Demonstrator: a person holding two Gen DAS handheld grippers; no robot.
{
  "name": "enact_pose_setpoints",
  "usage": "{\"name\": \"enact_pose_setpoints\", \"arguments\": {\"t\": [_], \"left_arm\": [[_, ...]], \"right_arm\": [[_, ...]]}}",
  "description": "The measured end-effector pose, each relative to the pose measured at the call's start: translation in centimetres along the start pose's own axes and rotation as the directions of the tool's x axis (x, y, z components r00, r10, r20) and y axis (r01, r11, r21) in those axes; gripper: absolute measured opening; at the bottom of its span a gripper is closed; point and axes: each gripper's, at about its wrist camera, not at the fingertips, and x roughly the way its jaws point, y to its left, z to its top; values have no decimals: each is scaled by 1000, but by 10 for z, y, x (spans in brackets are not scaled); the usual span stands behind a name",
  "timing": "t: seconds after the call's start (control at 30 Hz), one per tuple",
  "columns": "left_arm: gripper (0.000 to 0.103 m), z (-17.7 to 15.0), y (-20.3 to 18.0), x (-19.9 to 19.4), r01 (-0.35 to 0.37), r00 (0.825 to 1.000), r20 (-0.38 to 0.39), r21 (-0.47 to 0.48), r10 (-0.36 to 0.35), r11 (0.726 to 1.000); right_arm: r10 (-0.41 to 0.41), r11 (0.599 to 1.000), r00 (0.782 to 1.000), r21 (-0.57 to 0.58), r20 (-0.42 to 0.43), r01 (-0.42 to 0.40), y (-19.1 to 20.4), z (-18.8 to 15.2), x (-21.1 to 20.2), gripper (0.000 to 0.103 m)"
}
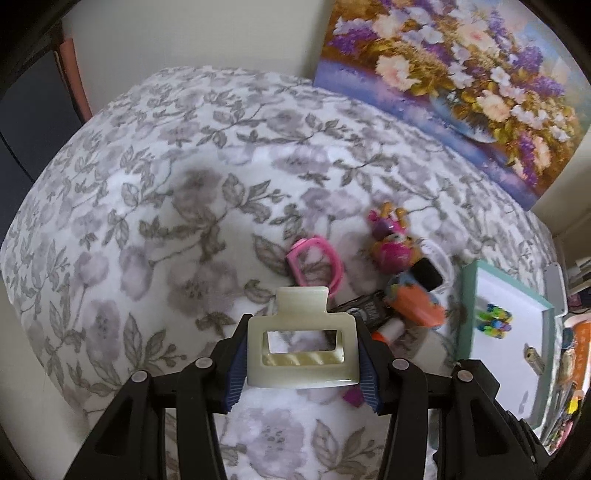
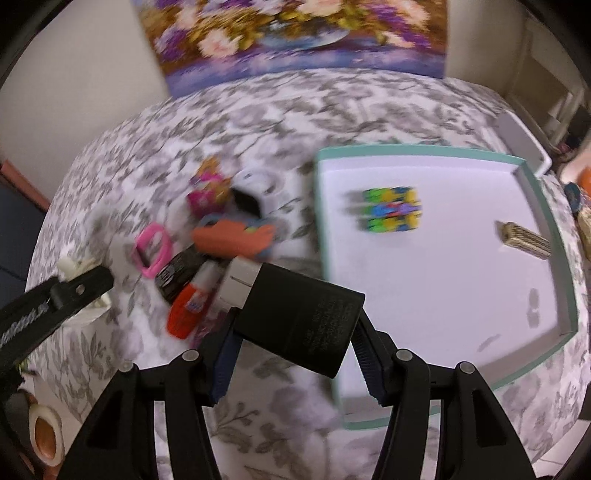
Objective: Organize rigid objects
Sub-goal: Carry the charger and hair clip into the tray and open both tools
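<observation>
left gripper [image 1: 302, 363] | jaws clamped on cream hair claw [image 1: 302, 347], held above bed [image 1: 147, 221]; judged light, stiff, glossy, best gripped by flat sides | right gripper [image 2: 293, 356] | jaws clamped on black adapter [image 2: 299, 325], near tray [image 2: 436, 273]; judged dense, rigid

lighting: soft, even indoor light, moderately bright, no hard glare. shadows: faint grey patch on the floral bedcover [image 1: 155, 206] to the far left; small dim shadows on the white tray floor [image 2: 436, 280] near its right wall. blur: right wrist view smeared throughout, worst on the toy pile [image 2: 221, 229] and the flower painting [image 2: 295, 33]; left wrist view sharper, mild smear at right. distortion: strong fisheye bowing, black corners in both.
</observation>
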Motion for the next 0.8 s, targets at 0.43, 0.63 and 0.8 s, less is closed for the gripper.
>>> {"name": "enact_pose_setpoints", "arguments": {"t": [0.43,0.63,0.8], "left_arm": [[53,-27,-83,-4,44,999,-2,178,-45,983],[54,-50,-131,5,56,998,-16,302,-54,952],[54,-69,-167,15,62,998,-23,389,-58,919]], "right_arm": [[-181,965,983,193,4,177,-105,10,-5,60],[-233,934,972,277,-9,226,-153,8,-6,60],[-266,907,964,331,-27,260,-186,4,-6,60]]}}
